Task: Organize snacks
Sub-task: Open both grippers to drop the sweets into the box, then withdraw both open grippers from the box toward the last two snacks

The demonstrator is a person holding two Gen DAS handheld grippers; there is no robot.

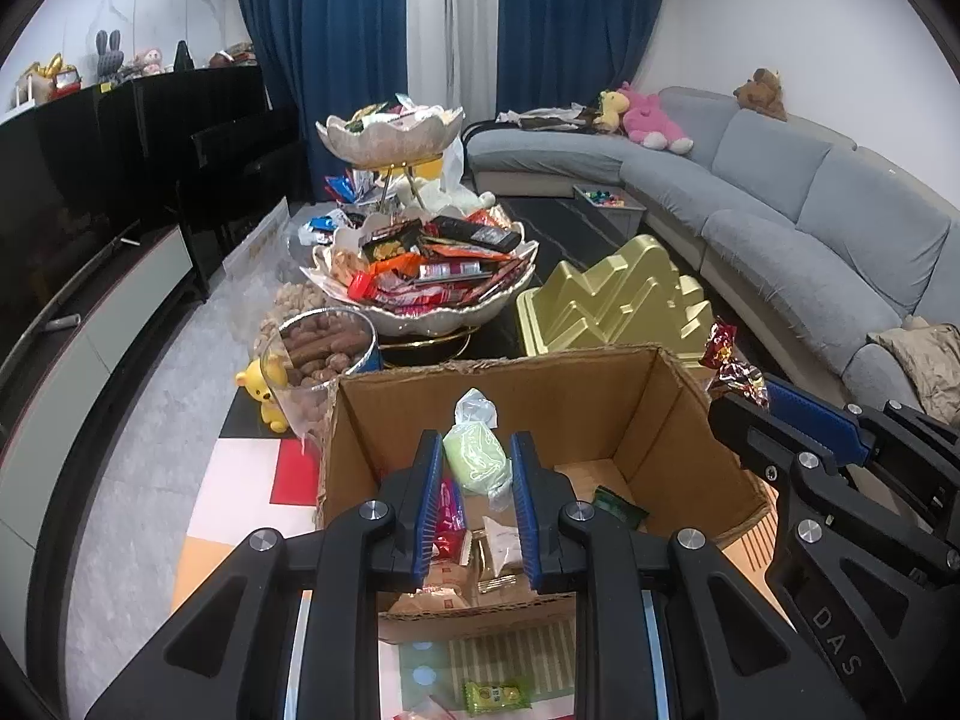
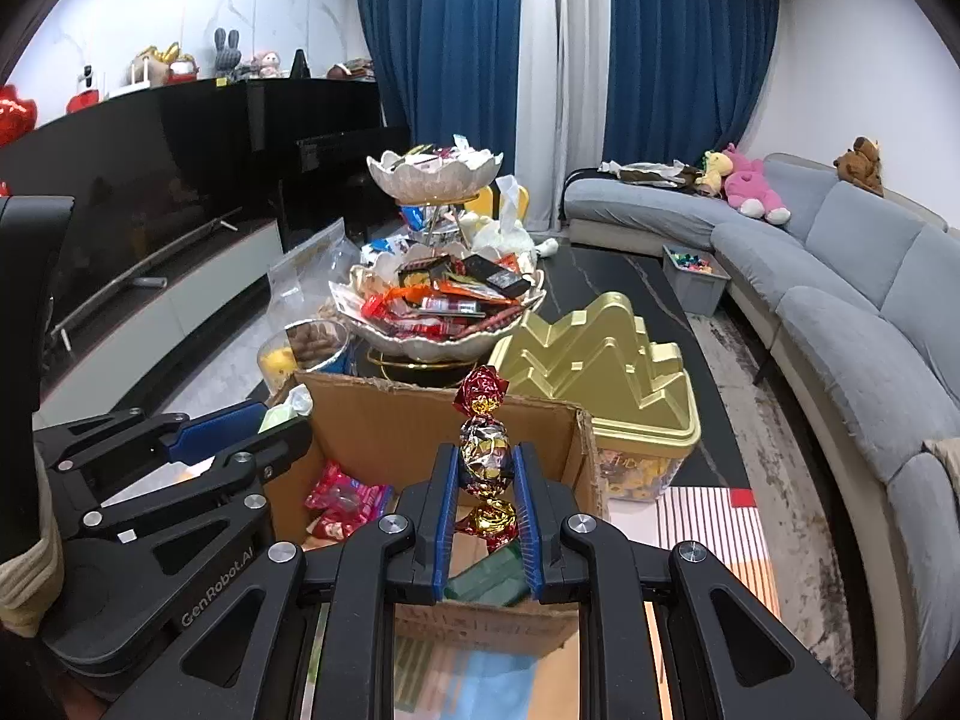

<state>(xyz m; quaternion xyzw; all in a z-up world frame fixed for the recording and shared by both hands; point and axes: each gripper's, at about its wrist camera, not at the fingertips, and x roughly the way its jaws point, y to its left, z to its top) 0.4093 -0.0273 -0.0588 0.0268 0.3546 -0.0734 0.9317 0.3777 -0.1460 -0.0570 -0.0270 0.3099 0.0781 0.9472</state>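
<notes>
STEP: carrying sweets to cardboard box (image 1: 510,414) | left tongs (image 1: 477,501) clamped on green sweet (image 1: 477,459), lower centre over box | right tongs (image 2: 485,495) clamped on foil candy (image 2: 485,459), centre above box | NEXT: likely part tongs, drop inside.

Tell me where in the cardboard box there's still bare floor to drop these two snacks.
The cardboard box has bare floor in its far right corner, bordered by the back wall, the right wall and the dark green packet. The near left is crowded with a red packet and pale wrapped snacks.
</notes>
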